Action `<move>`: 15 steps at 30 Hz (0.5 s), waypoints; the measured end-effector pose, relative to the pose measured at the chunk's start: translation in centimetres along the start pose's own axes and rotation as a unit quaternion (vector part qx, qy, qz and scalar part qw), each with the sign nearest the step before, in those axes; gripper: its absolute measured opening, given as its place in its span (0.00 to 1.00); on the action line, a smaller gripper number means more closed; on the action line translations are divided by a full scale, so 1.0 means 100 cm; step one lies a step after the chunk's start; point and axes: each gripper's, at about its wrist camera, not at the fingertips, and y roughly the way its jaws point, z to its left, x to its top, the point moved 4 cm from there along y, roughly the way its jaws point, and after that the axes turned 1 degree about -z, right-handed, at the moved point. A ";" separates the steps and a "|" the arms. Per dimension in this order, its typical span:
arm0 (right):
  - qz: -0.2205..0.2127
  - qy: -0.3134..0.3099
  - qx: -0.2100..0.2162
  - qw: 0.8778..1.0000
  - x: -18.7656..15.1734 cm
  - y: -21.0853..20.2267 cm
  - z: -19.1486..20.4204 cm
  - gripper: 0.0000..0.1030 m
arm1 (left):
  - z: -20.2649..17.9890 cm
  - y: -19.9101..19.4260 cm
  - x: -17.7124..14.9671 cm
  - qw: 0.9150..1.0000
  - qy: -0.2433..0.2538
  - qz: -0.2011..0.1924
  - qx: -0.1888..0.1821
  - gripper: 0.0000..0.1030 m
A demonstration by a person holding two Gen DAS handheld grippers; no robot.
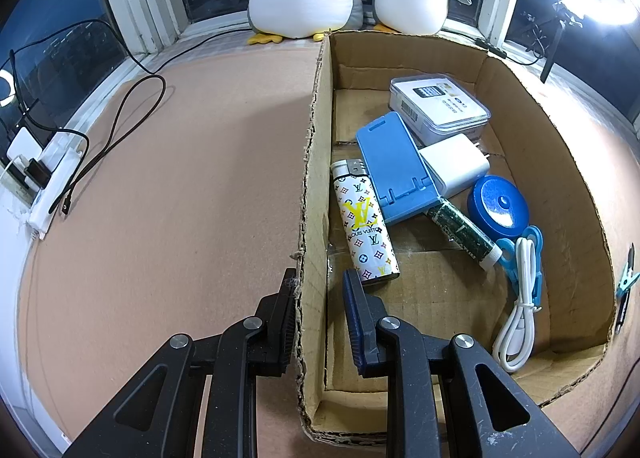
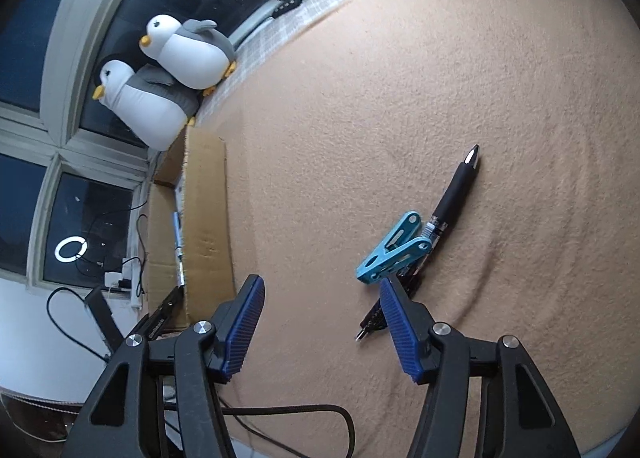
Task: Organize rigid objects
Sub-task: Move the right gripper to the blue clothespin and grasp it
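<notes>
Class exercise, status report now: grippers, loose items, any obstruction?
Left gripper open, straddling cardboard box wall. Right gripper open, empty. Pen and blue clip outside box. Nothing blocking.

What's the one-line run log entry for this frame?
left tongs: open, straddling box wall | right tongs: open, near clip and pen on cloth | box: lighter, stand, charger in

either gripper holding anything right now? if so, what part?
Left gripper straddles the cardboard box's left wall, jaws not closed on it. Right gripper is open, empty, short of the clip and pen.
</notes>
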 end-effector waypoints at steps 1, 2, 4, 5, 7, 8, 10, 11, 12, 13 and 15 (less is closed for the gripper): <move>0.002 0.002 -0.002 1.000 0.001 0.002 -0.002 0.55 | 0.000 0.000 0.000 1.000 -0.001 0.000 0.000 0.23; 0.004 0.005 -0.002 1.000 0.002 0.005 -0.004 0.55 | 0.000 0.000 0.000 1.000 -0.002 0.000 -0.001 0.23; 0.008 0.009 -0.006 1.000 0.004 0.009 -0.008 0.54 | 0.001 0.001 0.001 1.000 -0.002 0.001 -0.001 0.23; 0.010 0.011 -0.009 1.000 0.006 0.011 -0.010 0.55 | 0.001 0.001 0.001 1.000 -0.003 0.001 -0.001 0.23; 0.013 0.013 -0.008 1.000 0.009 0.015 -0.012 0.54 | 0.001 0.001 0.002 1.000 -0.004 0.001 -0.001 0.23; 0.013 0.012 -0.007 1.000 0.012 0.016 -0.012 0.54 | 0.001 0.001 0.002 1.000 -0.004 0.001 -0.001 0.23; 0.013 0.008 -0.016 1.000 0.017 0.018 -0.012 0.54 | 0.001 0.001 0.002 1.000 -0.006 0.002 -0.001 0.23; 0.014 0.006 -0.019 1.000 0.020 0.020 -0.012 0.54 | 0.001 0.001 0.002 1.000 -0.006 0.002 -0.001 0.23; 0.015 0.005 -0.022 1.000 0.023 0.022 -0.012 0.54 | 0.001 0.002 0.003 1.000 -0.006 0.002 0.000 0.23; 0.016 0.003 -0.025 1.000 0.026 0.024 -0.011 0.54 | 0.001 0.002 0.003 1.000 -0.006 0.002 0.000 0.23; 0.020 -0.003 -0.026 0.999 0.031 0.030 -0.009 0.54 | 0.001 0.002 0.003 1.000 -0.006 0.002 0.000 0.23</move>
